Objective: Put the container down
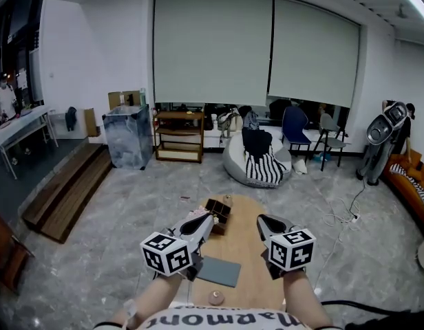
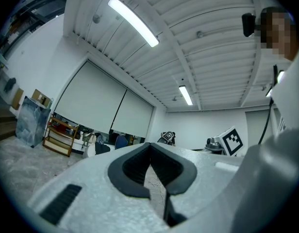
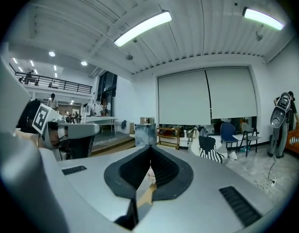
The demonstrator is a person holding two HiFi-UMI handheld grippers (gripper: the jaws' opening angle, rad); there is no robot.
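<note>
You stand in a large open studio hall fitted out as a lounge: marble-look floor point(image 1: 129, 212), full-width roller blinds point(image 1: 257, 47), ribbed ceiling with strip lights point(image 2: 133, 22), a railed mezzanine point(image 3: 57, 84). Furnishings noted: wooden shelf point(image 1: 179, 136), beanbag point(image 1: 234, 162), chairs point(image 1: 294, 126), low wooden table point(image 1: 246, 253) before you.

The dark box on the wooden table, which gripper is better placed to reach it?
Left, probably. In the head view the left gripper appears beside the dark box, while the right gripper is farther off. Both are shut and empty.
</note>
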